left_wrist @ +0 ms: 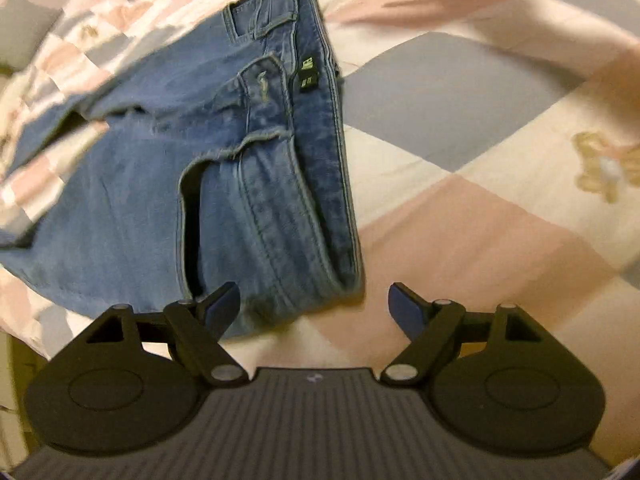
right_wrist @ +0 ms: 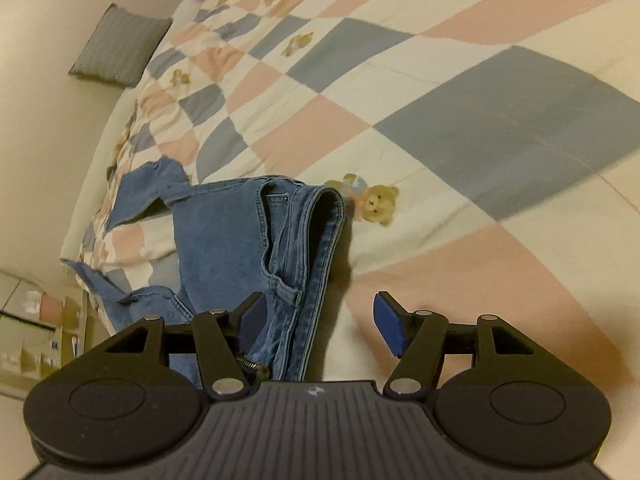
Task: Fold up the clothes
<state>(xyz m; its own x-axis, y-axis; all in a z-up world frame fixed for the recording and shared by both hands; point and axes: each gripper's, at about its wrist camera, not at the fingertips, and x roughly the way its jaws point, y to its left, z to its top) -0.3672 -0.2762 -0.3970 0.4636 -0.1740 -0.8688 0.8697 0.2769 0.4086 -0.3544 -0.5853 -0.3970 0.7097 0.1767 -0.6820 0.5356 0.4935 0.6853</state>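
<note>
A pair of blue jeans point(left_wrist: 168, 184) lies on the checked quilt point(left_wrist: 480, 208), waistband toward the right, legs running off to the left. My left gripper point(left_wrist: 314, 308) hovers open just over the near corner of the waistband, nothing between its fingers. In the right wrist view the same jeans point(right_wrist: 240, 248) lie spread with the waistband opening showing and the zipper near the bottom. My right gripper point(right_wrist: 318, 320) is open above the waistband edge, its left finger over the denim and its right finger over the quilt.
The quilt point(right_wrist: 440, 100) of pink, grey-blue and cream squares with teddy bear prints covers the bed. A grey cushion point(right_wrist: 118, 46) lies at the bed's far left by the wall. A blurred arm point(left_wrist: 540, 20) crosses the upper right of the left wrist view.
</note>
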